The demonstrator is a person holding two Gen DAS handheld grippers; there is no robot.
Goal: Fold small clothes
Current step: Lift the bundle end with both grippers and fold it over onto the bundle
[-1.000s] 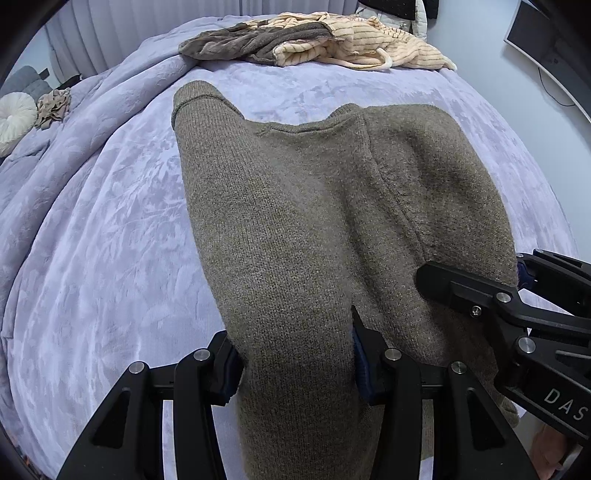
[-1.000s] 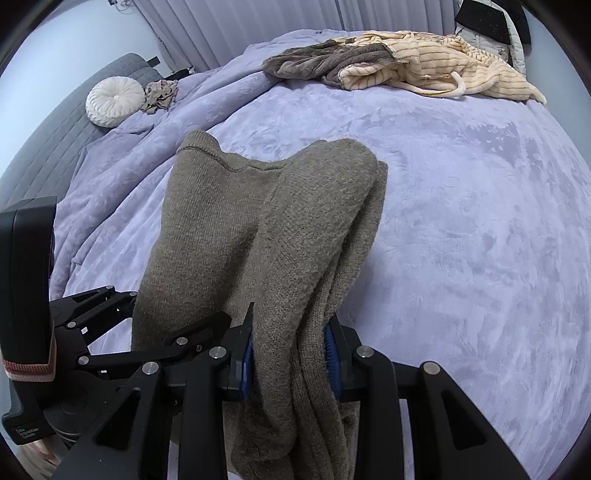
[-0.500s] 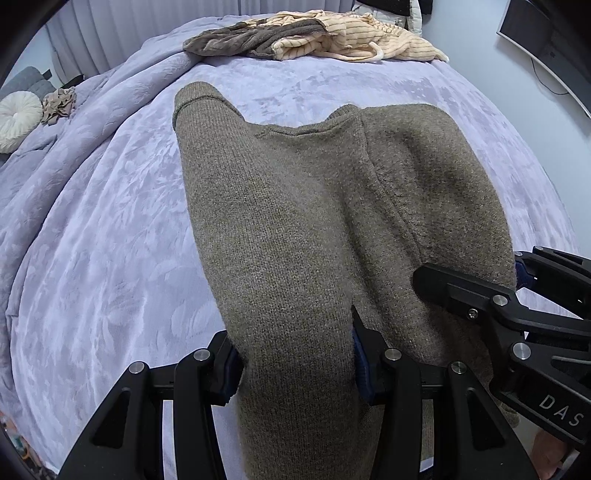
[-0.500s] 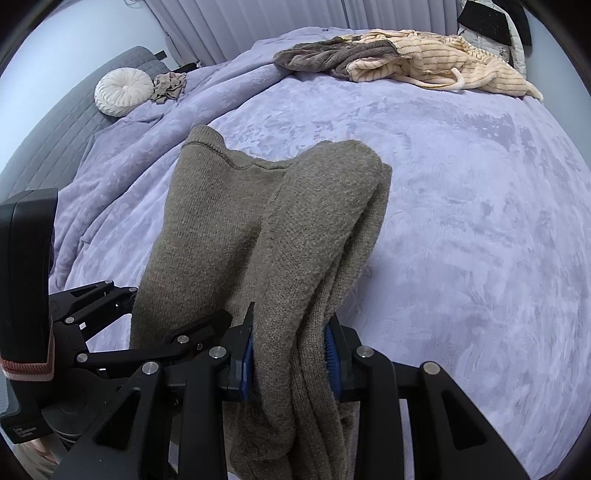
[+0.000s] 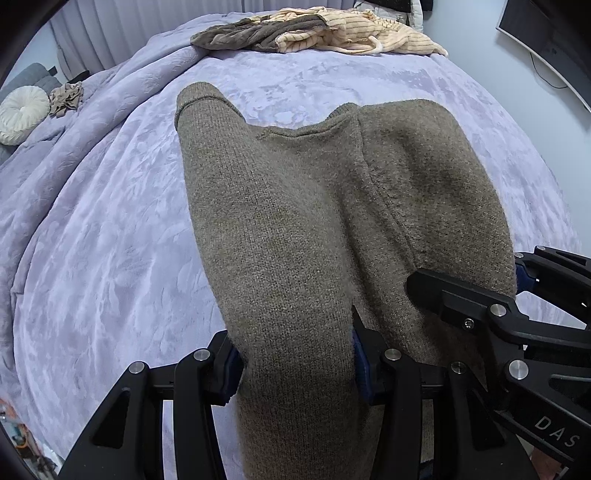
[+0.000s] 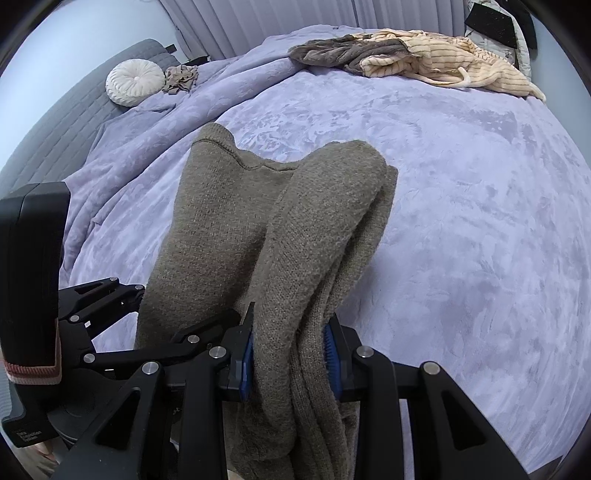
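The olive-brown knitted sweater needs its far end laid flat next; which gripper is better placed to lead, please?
Probably left: the left gripper holds a single smooth panel of the olive-brown knitted sweater, while the right gripper clamps bunched layers.

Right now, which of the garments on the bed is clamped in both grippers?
The olive-brown knit sweater, held by the left gripper and right gripper. The grey-brown garment and cream striped one lie loose at the bed's far edge.

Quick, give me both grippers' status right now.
Left gripper: closed on the brown sweater.
Right gripper: closed on a bunched edge of the same sweater.
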